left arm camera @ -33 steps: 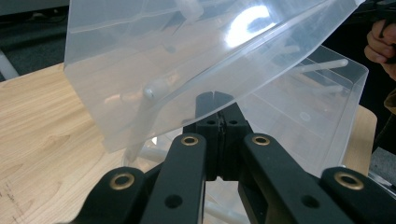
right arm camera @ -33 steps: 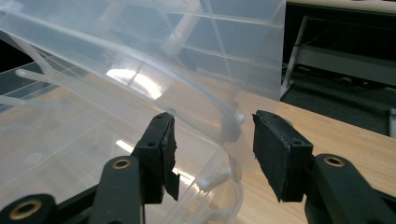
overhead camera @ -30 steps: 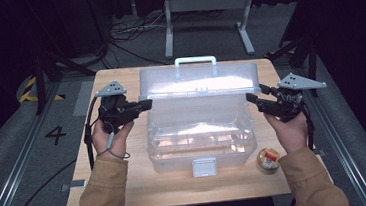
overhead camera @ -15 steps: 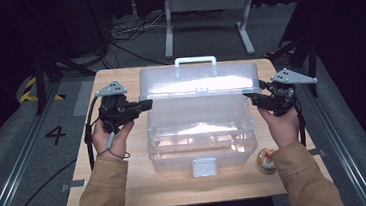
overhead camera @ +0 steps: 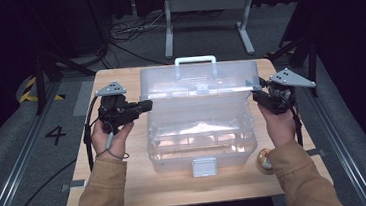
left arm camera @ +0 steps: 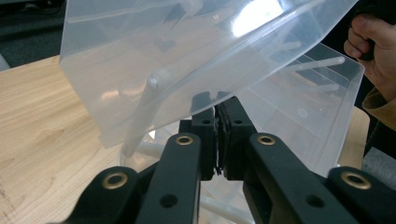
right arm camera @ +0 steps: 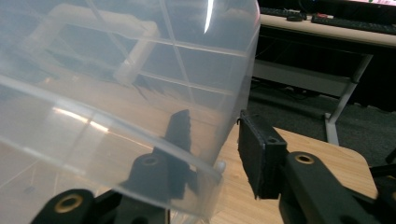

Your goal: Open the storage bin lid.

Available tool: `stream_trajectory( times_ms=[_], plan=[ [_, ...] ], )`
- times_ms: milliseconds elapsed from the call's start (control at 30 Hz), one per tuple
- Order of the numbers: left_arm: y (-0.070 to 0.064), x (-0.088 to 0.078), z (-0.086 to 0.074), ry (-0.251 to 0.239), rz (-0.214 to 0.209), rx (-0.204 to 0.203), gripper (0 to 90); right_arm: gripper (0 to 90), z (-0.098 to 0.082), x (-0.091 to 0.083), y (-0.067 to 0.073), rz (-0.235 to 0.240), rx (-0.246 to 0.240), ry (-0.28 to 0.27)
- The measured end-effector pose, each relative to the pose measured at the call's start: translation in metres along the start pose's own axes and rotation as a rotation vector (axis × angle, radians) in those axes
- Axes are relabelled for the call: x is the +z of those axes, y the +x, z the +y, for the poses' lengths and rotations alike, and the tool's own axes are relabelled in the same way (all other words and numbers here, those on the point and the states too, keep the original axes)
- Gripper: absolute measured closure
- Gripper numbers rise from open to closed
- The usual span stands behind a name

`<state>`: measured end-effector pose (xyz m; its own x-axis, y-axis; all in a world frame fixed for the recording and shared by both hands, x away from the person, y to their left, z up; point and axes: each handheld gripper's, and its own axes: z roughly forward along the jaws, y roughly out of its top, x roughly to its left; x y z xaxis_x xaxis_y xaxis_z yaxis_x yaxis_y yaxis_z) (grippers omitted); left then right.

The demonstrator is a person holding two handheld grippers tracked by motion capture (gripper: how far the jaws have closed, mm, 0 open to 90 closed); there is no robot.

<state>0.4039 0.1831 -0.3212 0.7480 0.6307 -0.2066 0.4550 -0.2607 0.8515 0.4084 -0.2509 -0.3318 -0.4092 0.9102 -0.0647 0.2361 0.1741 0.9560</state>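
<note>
Clear plastic toolbox [overhead camera: 200, 121], one of it, sits at the middle of the one wooden table [overhead camera: 143, 187], its lid [overhead camera: 199, 81] raised and tilted back toward twelve o'clock, with a white carry handle [overhead camera: 195, 61] on top and a grey latch [overhead camera: 204, 166] at six o'clock. Two hand-held grippers work on it, one at each end of the lid.

At nine o'clock, the left gripper [overhead camera: 143, 106] has its jaws nearly together, clamped on the thin left edge of the lid; its own view shows the pads [left arm camera: 205, 126] pinching the clear wall, though they have just eased apart a trace. At three o'clock, the right gripper [overhead camera: 256, 96] stands partly open with the lid's right wall between its jaws, one jaw seen through the plastic and the other outside it; a gap shows at the outer pad [right arm camera: 254, 149], and the jaws have just been closing. One small round object [overhead camera: 265, 160], too blurred to name, lies at five o'clock by the right sleeve.
</note>
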Motion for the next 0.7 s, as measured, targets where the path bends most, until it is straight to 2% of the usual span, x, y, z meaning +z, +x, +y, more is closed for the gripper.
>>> stream_trajectory(
  times_ms=[300,500,700],
  plan=[
    [-0.002,-0.003,-0.002,0.009,-0.017,-0.001,80.5,72.0,0.000,-0.002,-0.001,-0.012,0.015,-0.006],
    [-0.005,-0.009,-0.006,0.025,-0.020,0.016,75.7,72.8,0.001,-0.001,-0.004,-0.003,0.035,-0.009],
    [-0.011,-0.022,-0.010,0.031,-0.043,0.045,72.8,73.2,0.007,0.002,-0.008,0.008,0.048,0.005]
  ],
)
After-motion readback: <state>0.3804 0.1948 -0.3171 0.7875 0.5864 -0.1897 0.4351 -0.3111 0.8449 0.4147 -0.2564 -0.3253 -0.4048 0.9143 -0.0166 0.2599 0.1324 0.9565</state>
